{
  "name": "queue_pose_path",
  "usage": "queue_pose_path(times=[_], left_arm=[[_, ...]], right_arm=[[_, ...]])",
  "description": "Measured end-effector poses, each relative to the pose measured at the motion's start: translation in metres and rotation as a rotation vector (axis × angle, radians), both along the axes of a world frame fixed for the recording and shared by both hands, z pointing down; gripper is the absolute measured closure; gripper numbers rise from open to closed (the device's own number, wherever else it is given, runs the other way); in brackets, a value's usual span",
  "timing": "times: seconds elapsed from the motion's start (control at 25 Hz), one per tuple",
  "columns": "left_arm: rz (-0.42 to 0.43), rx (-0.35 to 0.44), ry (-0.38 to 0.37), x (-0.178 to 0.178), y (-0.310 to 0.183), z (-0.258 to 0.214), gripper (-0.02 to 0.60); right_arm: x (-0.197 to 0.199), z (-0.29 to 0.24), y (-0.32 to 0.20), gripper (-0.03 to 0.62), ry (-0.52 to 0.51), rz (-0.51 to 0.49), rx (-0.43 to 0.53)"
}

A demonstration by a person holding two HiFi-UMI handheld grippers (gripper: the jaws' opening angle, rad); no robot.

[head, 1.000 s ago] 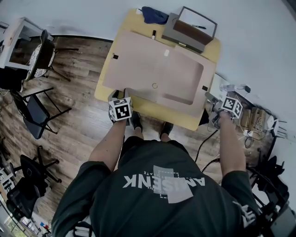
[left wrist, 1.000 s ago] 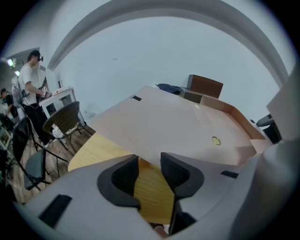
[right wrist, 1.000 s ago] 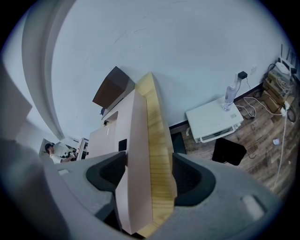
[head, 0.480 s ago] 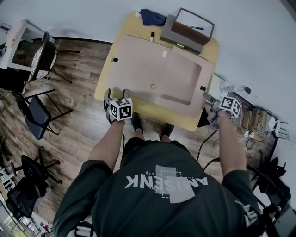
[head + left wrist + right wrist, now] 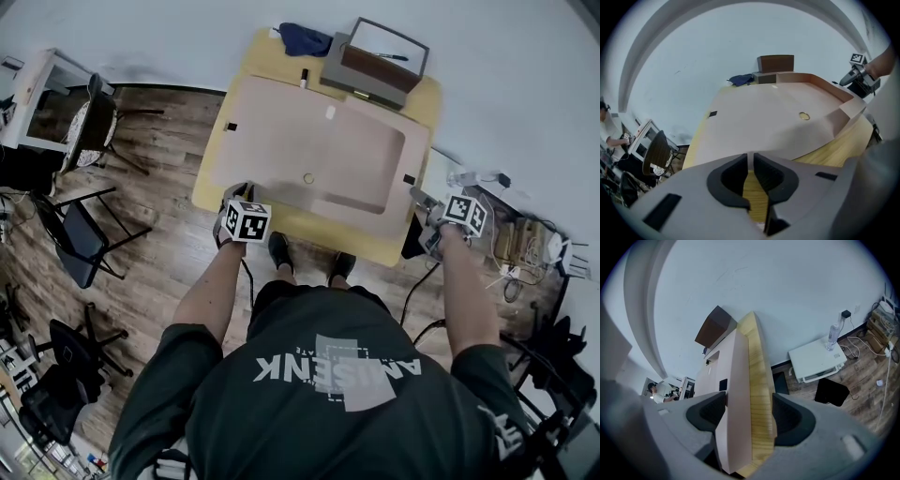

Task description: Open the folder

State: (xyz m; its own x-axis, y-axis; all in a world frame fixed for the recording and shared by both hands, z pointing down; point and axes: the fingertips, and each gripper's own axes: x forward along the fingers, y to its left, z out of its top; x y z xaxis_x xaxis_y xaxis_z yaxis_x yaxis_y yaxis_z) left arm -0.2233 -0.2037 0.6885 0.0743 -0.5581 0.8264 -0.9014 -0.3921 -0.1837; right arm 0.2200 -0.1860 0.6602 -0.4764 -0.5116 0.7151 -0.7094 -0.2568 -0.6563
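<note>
A large pale pink folder [image 5: 319, 155] lies flat on the yellow wooden table [image 5: 281, 217]. My left gripper [image 5: 242, 191] is at the folder's near left corner. In the left gripper view the jaws are closing; the left gripper [image 5: 750, 161] has only a thin strip of the folder [image 5: 778, 122] cover's edge between its pads. My right gripper [image 5: 419, 200] is at the table's right edge. In the right gripper view the right gripper [image 5: 747, 416] is shut across the folder [image 5: 736, 394] and the table [image 5: 760, 394] edge, one pad on each.
At the table's far side stand a grey tray with a brown block [image 5: 375, 64], a blue cloth [image 5: 305, 37] and a small marker [image 5: 303, 78]. Chairs [image 5: 80, 234] stand on the floor at left; cables and boxes [image 5: 525, 246] lie at right. A white low unit [image 5: 818, 359] is beyond the table.
The left gripper drew back from the folder's corner with its jaws spread wide, then returned, rolled, and narrowed onto the cover's edge. The right gripper stayed put.
</note>
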Motion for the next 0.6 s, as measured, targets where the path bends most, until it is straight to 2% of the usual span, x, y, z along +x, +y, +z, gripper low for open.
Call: queue_pose_path(times=[0.08,0.2,0.4,0.52,0.6], left_arm=[[0.038,-0.016,-0.021,0.0049,0.0014,0.0014,0.572],[0.051,-0.026,-0.03,0.004,0.0037,0.001,0.573],[0.052,-0.079,0.021,0.0045,0.0037,0.0013,0.578],[0.025,-0.118,0.056,0.0031,0.0027,0.0003,0.58],[0.026,-0.117,0.055,0.0032,0.0029,-0.0015,0.58]], right_arm=[[0.0001,-0.0003,0.001,0.293,-0.003,0.008,0.002],[-0.0014,-0.0013,0.0024,0.293,-0.007,0.011,-0.002],[-0.0011,-0.0023,0.0021,0.293,0.0,0.007,0.0],[-0.0008,-0.0034,0.0004,0.293,0.027,-0.018,0.013],[-0.0007,-0.0055,0.0,0.293,0.053,-0.035,0.026]])
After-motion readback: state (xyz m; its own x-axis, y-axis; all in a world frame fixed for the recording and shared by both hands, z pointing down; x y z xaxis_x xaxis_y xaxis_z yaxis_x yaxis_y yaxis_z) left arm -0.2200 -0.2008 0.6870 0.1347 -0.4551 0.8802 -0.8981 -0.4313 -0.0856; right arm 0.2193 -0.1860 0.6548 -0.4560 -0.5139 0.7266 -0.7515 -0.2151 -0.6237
